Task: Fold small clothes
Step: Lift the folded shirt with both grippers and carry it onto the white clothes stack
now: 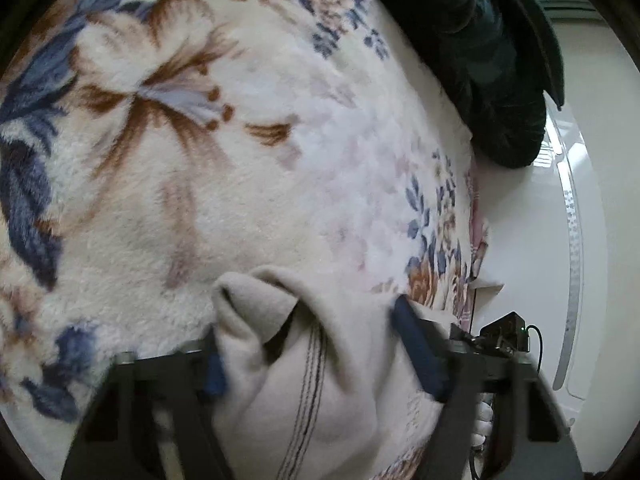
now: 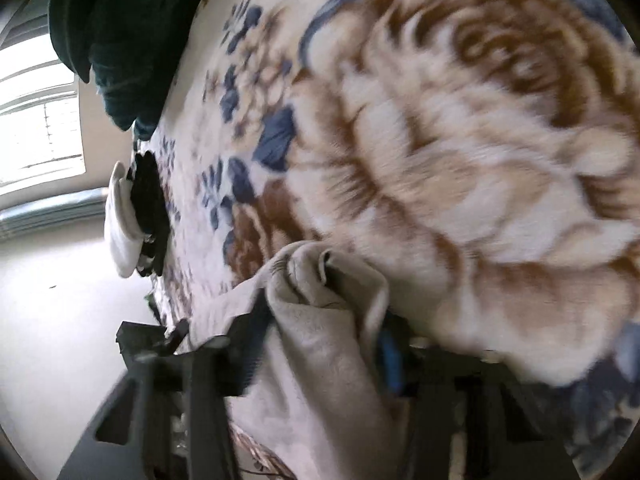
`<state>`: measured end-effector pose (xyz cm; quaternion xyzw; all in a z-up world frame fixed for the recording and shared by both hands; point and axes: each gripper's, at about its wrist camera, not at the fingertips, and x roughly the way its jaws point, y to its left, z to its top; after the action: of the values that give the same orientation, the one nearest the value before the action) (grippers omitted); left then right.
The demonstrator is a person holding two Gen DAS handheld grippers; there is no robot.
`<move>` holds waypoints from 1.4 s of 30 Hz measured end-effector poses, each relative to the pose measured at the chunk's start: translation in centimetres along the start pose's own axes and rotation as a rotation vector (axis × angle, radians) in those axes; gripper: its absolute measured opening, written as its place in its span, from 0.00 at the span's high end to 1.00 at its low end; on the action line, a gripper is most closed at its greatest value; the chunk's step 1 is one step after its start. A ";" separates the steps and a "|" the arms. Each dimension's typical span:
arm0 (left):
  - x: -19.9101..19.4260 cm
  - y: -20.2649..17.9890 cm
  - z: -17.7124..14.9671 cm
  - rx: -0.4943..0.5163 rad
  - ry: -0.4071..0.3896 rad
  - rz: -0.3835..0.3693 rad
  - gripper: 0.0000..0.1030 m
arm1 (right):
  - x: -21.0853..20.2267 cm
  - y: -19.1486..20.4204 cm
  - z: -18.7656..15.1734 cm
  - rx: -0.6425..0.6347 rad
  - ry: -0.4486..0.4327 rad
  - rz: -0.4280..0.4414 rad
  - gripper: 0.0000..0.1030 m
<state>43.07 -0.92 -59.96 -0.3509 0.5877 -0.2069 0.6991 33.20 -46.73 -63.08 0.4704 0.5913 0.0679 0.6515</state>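
Observation:
A small beige garment point(image 1: 328, 392) with dark stitched lines lies bunched between the fingers of my left gripper point(image 1: 308, 344), which is shut on a fold of it just above a fluffy floral blanket point(image 1: 224, 184). In the right wrist view the same beige garment point(image 2: 320, 344) is bunched between the fingers of my right gripper point(image 2: 320, 320), which is shut on it. The blue pads point(image 1: 420, 356) press into the cloth. The other gripper shows at the blanket's edge in each view point(image 1: 500, 336) point(image 2: 148, 212).
A dark green garment point(image 1: 472, 48) lies at the far edge of the blanket, also in the right wrist view point(image 2: 120, 32). White floor point(image 1: 532, 220) lies beyond the blanket's edge. A bright window point(image 2: 40, 116) is at the left.

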 end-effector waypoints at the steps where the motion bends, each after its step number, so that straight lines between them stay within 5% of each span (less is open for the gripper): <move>1: 0.3 -0.3 0.0 0.001 -0.005 -0.003 0.61 | 0.0 0.3 0.0 -0.007 -0.007 -0.010 0.68; 10: -4.1 -4.2 -1.5 0.059 -0.105 0.007 0.70 | -3.6 6.8 -2.7 -0.156 -0.081 -0.040 0.78; 17: -13.2 -7.7 -2.3 0.069 -0.235 -0.039 0.71 | -7.3 15.6 -7.0 -0.287 -0.102 -0.031 0.80; 23: -22.7 -8.4 0.9 0.087 -0.363 -0.058 0.71 | -6.8 25.8 -8.7 -0.378 -0.108 0.018 0.80; 33: -35.4 -4.1 16.6 0.171 -0.417 -0.037 0.71 | 3.7 45.2 -6.7 -0.457 -0.165 0.058 0.80; 42: -35.8 0.7 35.6 0.222 -0.388 0.056 0.71 | 18.6 55.5 3.8 -0.418 -0.213 0.036 0.80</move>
<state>69.38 33.48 -34.07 -0.2886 0.4251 -0.1796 0.8389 67.76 -6.35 -38.25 0.3403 0.4837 0.1508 0.7922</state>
